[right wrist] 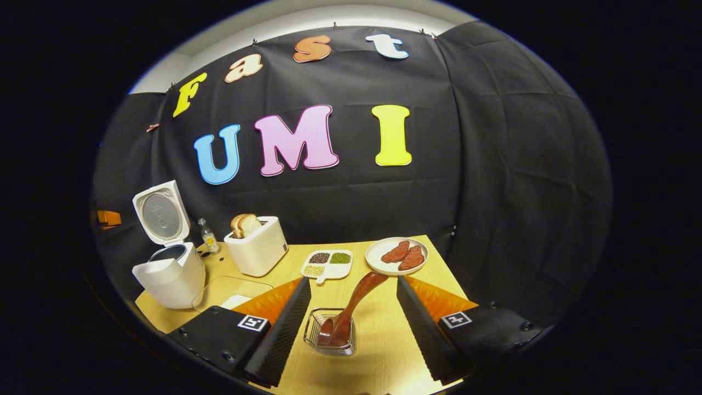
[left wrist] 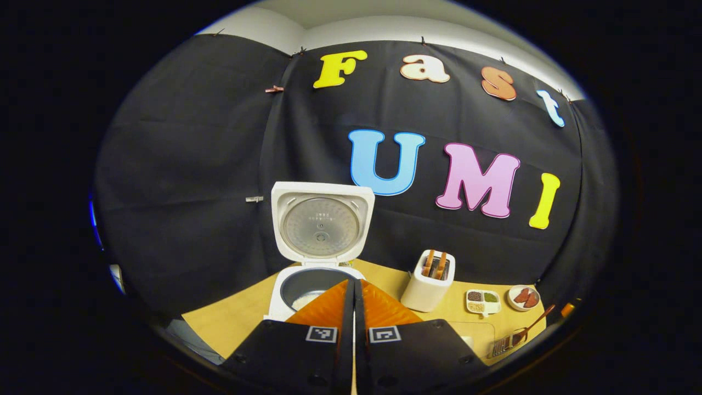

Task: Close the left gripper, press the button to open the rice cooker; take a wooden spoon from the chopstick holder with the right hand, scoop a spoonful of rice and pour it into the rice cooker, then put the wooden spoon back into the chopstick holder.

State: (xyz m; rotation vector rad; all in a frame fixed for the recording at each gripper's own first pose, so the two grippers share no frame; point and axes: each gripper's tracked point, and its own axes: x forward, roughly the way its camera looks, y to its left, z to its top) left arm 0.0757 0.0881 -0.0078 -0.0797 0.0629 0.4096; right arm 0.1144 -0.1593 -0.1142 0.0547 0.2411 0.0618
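Right gripper view: right hand-held gripper [right wrist: 351,323] spread open, straddling the brown wooden spoon [right wrist: 351,310] leaning in the wire chopstick holder [right wrist: 330,332] on the counter [right wrist: 384,351].
Left hand-held gripper [left wrist: 354,307]: closed, empty, after pressing.
White rice cooker [left wrist: 315,258]: lid up, rice inside.

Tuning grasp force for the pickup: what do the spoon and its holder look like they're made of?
Spoon: dark reddish-brown and glossy, which suggests lacquered wood, though moulded plastic can't be ruled out. Chopstick holder: an open basket of thin shiny bars you can see through, probably chromed or stainless wire, rigid.
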